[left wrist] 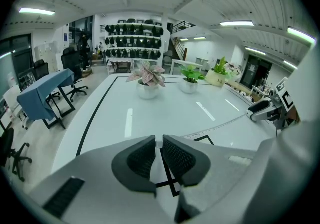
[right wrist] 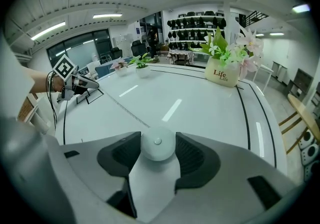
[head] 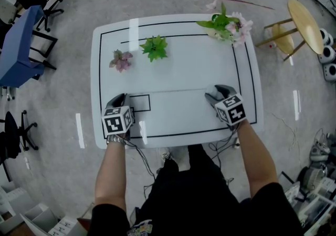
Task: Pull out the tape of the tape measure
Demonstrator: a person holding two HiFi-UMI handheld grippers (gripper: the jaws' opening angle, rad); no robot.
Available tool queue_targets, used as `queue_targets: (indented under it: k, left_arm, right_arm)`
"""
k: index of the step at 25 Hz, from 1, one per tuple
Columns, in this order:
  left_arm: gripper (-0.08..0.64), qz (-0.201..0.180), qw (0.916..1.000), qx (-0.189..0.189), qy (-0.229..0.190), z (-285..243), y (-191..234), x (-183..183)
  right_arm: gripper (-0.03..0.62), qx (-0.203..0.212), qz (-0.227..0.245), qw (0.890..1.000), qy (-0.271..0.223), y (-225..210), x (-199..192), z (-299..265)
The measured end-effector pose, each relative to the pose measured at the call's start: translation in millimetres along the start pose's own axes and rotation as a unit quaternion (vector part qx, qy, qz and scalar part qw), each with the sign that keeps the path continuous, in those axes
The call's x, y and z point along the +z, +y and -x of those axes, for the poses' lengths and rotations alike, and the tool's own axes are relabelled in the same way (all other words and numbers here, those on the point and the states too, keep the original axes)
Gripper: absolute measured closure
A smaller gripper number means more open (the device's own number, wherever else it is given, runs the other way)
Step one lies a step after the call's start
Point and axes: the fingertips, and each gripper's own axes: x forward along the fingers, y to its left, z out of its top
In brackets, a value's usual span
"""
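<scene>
A round white tape measure case (right wrist: 158, 144) sits between the pads of my right gripper (right wrist: 158, 137), which is shut on it near the table's front right (head: 216, 93). Its thin tape (right wrist: 117, 104) lies pulled out leftward across the white table (head: 184, 72) toward my left gripper (head: 119, 98). In the left gripper view the tape (left wrist: 220, 125) runs in from the right and passes out of sight behind the right finger (left wrist: 182, 158). The left gripper (left wrist: 159, 140) has a narrow gap between its pads; only table and a black line show through it.
Three potted plants stand along the far side: pink-leaved (head: 121, 60), green (head: 155, 47), and a flowering one (head: 228, 24). A small black-outlined rectangle (head: 140, 102) is marked by the left gripper. A wooden stool (head: 302, 27) stands off right, a blue table (head: 21, 45) off left.
</scene>
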Motion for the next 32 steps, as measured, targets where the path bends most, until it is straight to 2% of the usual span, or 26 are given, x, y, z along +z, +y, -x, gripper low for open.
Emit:
queue_targets:
  k: [19,23,32]
  left_arm:
    - [0.514,-0.009,0.9999,-0.008,-0.010,-3,-3,0]
    - [0.462,-0.018,0.9995,-0.023,-0.013,-3,-9,-1]
    - [0.456,-0.019,0.9993,-0.029,-0.011,-1,-11,0]
  right_arm:
    - [0.371,-0.006,0.029,1.000,0.004,2,0,-2]
    - [0.371,-0.008,0.031,0.999,0.004,3,0,-1]
    - [0.380,-0.011,0.029,1.000,-0.001,4,2,0]
